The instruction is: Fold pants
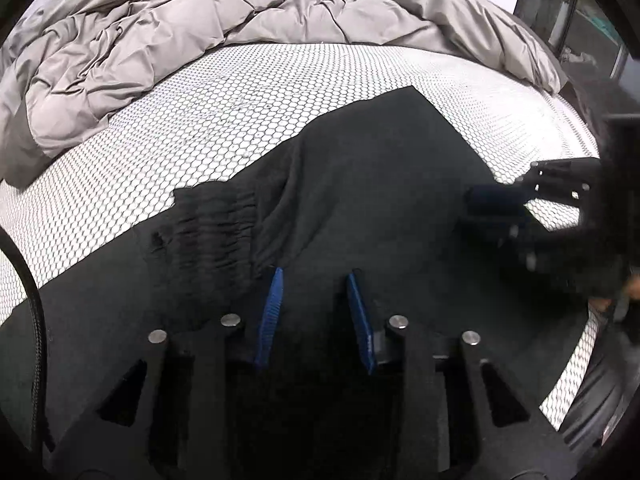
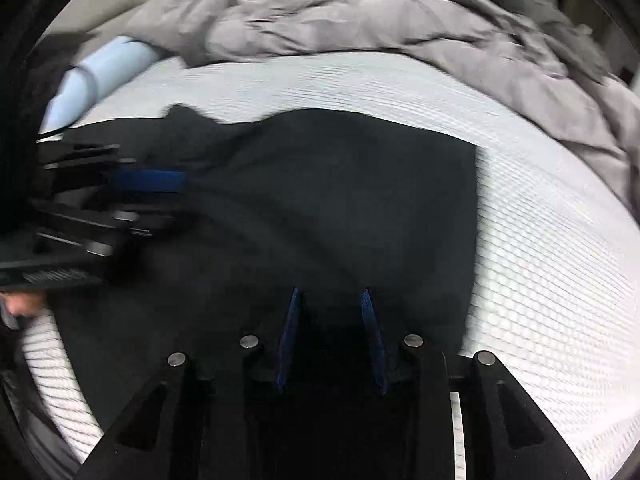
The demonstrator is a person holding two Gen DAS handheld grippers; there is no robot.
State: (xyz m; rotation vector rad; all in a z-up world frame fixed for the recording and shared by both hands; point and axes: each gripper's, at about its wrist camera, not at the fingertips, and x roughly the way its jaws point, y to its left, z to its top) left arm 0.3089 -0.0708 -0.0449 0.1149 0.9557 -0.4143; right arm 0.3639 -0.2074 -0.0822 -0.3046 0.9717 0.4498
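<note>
Black pants (image 1: 360,184) spread on bed (image 1: 200,92), filling centre and lower frame in both views; gathered waistband (image 1: 216,224) seen at centre left of left wrist view. Left tool (image 1: 314,276) held over fabric, blue fingers parted, nothing grasped. Right tool (image 2: 332,292) likewise parted above fabric. Grey duvet (image 1: 168,28) bunched across upper frame. Pale blue roll (image 2: 100,76) seen upper left of right wrist view.
</note>
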